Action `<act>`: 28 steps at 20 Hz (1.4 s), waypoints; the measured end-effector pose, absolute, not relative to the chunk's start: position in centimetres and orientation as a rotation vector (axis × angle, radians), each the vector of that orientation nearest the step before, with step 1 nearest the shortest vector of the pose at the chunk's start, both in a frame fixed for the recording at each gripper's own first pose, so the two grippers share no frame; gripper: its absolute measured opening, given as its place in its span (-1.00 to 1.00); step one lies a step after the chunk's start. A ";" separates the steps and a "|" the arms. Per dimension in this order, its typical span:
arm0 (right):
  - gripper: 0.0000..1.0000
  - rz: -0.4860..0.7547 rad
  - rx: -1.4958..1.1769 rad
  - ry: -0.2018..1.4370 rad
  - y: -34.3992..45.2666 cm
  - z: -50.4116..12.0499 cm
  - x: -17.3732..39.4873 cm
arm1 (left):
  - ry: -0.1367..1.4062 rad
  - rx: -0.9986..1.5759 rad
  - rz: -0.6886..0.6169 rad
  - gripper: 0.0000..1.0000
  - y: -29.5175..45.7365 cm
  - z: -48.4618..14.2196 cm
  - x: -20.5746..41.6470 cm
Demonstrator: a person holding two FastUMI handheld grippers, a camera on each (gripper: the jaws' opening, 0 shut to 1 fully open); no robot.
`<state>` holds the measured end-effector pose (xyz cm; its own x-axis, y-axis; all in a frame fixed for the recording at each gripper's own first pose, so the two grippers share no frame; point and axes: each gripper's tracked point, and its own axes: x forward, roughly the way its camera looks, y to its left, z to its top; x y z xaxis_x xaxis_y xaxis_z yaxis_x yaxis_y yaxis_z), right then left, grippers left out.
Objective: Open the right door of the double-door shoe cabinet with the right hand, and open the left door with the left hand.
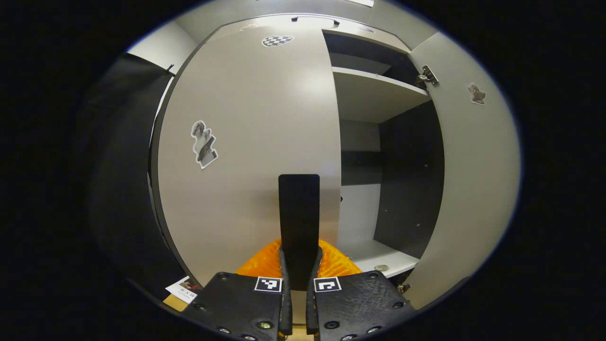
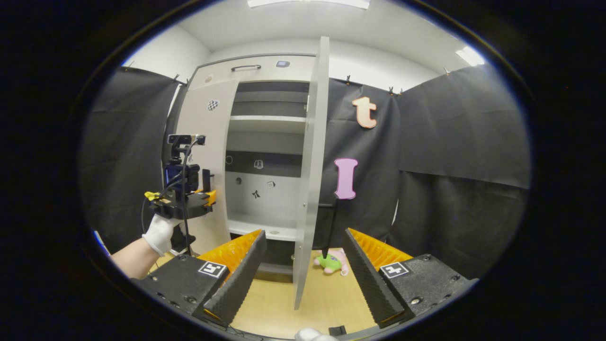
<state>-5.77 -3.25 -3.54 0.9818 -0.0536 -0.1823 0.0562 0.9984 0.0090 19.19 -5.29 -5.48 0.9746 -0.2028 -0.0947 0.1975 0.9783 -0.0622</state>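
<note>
Shoe cabinet stands against the booth's back wall. Its right door is swung wide open, seen edge-on in the right gripper view, w/ a dark handle on its far face. Left door looks shut or nearly so, flush w/ the cabinet front; it carries a cut-out sticker and a checkered marker near the top. Its black handle sits at the door's inner edge.

Left hand-held gripper is closed narrow on that handle, both fingers pressing its lower end from either side. In the right gripper view the same tool shows farther off, at the left door, held by a white-gloved hand.

Right hand-held gripper is spread wide, nothing between its fingers; it's back from the cabinet, the open door's edge lined up in the gap (not touching, as far as I can tell).

Inside: pale shelves, dark side panel, small stickers on the back panel. On the wood floor beyond the right door lies a green-and-pink plush toy.
</note>
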 end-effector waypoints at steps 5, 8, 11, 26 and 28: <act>1.00 -0.015 0.018 0.172 -2.4 -3.5 -6.2 | 0.104 -0.055 -0.204 -0.89 -4.4 -5.6 17.8; 1.00 0.013 0.016 0.168 -1.9 -3.3 -6.3 | 0.104 -0.045 -0.198 -0.89 -3.8 -5.5 16.5; 1.00 0.041 0.023 0.166 -1.4 -3.4 -6.4 | 0.094 -0.064 -0.202 -0.98 -3.0 -5.3 15.4; 1.00 0.160 0.037 0.160 2.5 -3.6 -6.7 | 0.098 -0.064 -0.127 -1.00 5.2 -5.6 8.7; 1.00 0.167 0.041 0.155 2.9 -3.5 -6.7 | 0.097 -0.066 -0.109 -1.00 6.9 -5.7 8.0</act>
